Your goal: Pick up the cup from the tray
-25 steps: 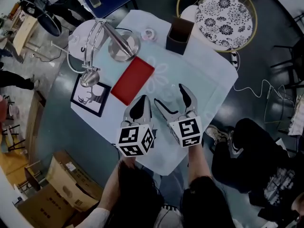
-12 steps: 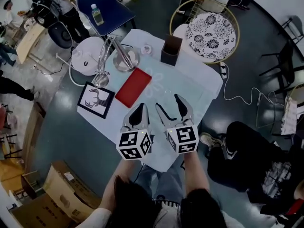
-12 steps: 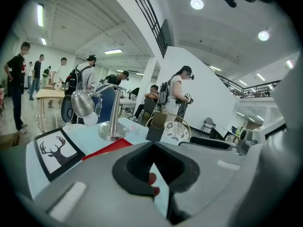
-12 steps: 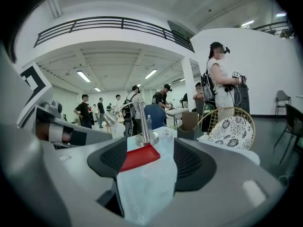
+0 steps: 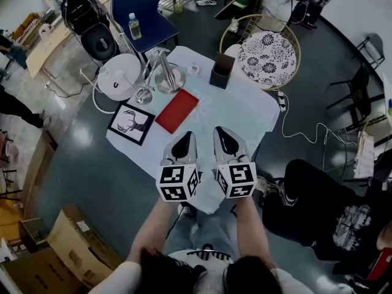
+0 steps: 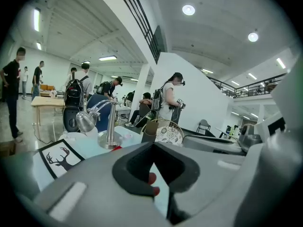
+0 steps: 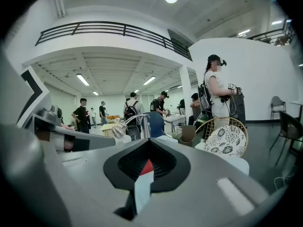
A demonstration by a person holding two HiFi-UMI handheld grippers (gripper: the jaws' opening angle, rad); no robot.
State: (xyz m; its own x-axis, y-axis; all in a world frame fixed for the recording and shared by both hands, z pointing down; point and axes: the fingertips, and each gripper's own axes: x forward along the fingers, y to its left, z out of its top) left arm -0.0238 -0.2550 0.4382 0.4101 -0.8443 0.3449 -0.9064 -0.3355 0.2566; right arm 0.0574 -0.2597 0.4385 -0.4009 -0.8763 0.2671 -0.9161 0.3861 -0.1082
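A small pale cup (image 5: 193,68) stands on the white tablecloth at the far side of the table, between the lamp base and a dark box. It is not on the flat red tray (image 5: 177,110), which lies mid-table with nothing on it. My left gripper (image 5: 182,141) and right gripper (image 5: 222,136) hover side by side over the near part of the table, both shut and holding nothing. In the left gripper view the jaws of the left gripper (image 6: 154,174) meet. The right gripper (image 7: 146,174) looks the same in its own view, with the red tray (image 7: 147,167) showing through the gap.
A chrome desk lamp (image 5: 160,72) and a framed deer picture (image 5: 131,123) take the table's left side. A dark box (image 5: 221,72) stands at the far edge. A round patterned chair (image 5: 267,51) and a white stool (image 5: 118,76) flank the table; people stand beyond.
The right gripper's jaws, spread a second ago, have come together. Both grippers have drawn back toward the near table edge, and the head view has pulled away from the table.
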